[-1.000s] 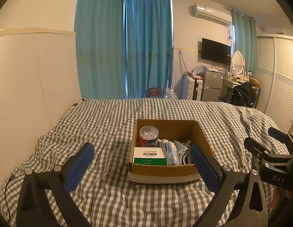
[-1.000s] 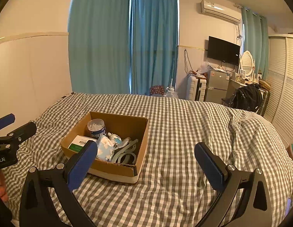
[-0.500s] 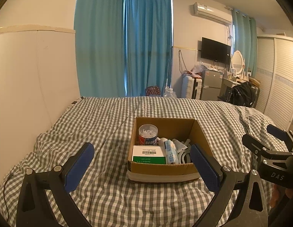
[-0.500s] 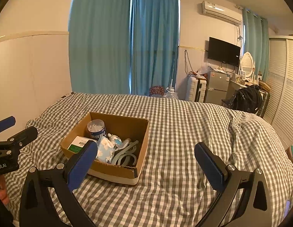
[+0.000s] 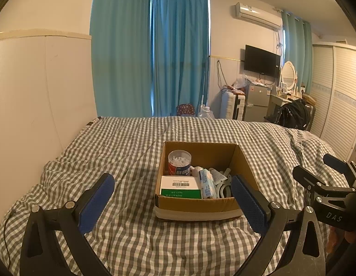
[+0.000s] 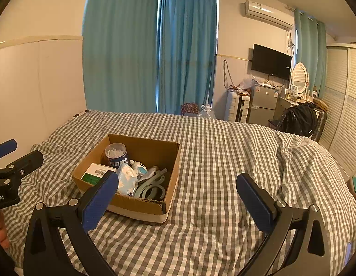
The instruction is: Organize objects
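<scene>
Both tools stand wide apart and hold nothing: the left tool (image 5: 172, 201) hovers over the bed (image 5: 122, 142) just short of the cardboard box (image 5: 196, 204), and the right tool (image 6: 178, 195) hangs beside it, the box off to its left. The box sits on the checked bedcover and holds a round tub of cotton swabs (image 5: 179, 162), a flat green-and-white carton (image 5: 180, 186), a soft tube (image 5: 206, 183) and grey plastic hangers (image 6: 152, 187). All look light; the tub is probably stiff and best pinched across its rim, the carton by its short edges, while the tube may squash and slip.
</scene>
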The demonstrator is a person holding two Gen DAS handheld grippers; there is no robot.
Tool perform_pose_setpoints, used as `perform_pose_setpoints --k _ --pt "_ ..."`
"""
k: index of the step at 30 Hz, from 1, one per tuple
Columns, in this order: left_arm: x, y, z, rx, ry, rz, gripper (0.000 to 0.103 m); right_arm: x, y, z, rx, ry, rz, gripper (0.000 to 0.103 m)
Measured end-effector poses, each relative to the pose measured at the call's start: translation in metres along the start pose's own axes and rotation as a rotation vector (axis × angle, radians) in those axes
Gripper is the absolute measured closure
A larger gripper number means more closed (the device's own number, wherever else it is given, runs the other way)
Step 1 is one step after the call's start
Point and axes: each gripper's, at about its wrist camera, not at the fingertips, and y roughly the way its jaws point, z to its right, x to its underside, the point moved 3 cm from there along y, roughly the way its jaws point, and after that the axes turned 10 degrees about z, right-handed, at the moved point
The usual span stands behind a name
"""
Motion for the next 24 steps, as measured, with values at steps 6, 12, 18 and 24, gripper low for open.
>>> perform_pose_setpoints --k 6,12,18,24 --pt "0.0009 0.0011 -0.0005 0.002 0.001 -0.003 0.0 0.0009 0.0008 0.0 0.0 0.0 -0.003 0.0" --pt "0.0011 0.0014 -0.0011 -0.005 0.002 -0.007 0.0 0.001 0.0008 0.0003 0.0 0.0 -0.004 0.0" --pt "0.0018 0.0016 -0.0019 -0.012 -0.004 -0.01 0.0 0.0042 0.0014 -0.0009 0.006 -0.009 -0.013 0.0" --pt "0.0024 0.0015 -0.0006 -0.007 0.0 -0.01 0.0 0.0054 0.0005 -0.0003 0.006 -0.009 -0.012 0.0"
